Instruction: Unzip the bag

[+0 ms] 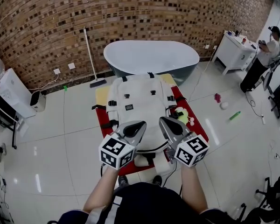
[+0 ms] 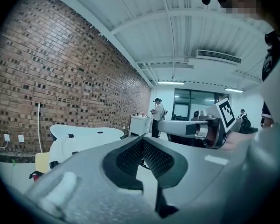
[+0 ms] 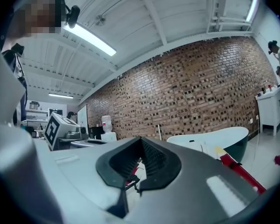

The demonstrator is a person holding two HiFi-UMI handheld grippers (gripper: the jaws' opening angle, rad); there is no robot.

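Note:
A white backpack (image 1: 141, 105) with black buckles lies flat on a red mat (image 1: 105, 120) on the floor, its top toward the tub. Both grippers hover side by side above its near end, well clear of it. My left gripper (image 1: 141, 125) is shut with nothing between its jaws. My right gripper (image 1: 163, 121) is also shut and empty. In the left gripper view the backpack (image 2: 70, 146) shows low at the left, past the shut left gripper (image 2: 142, 155). The right gripper view looks over the shut right gripper (image 3: 141, 160) toward the brick wall.
A white bathtub (image 1: 151, 57) stands just beyond the bag. A mop (image 1: 91, 55) leans on the brick wall. Small toys (image 1: 183, 115) lie at the mat's right edge, more litter (image 1: 228, 107) on the floor to the right. A person (image 1: 263, 57) stands by a white cabinet (image 1: 233, 50).

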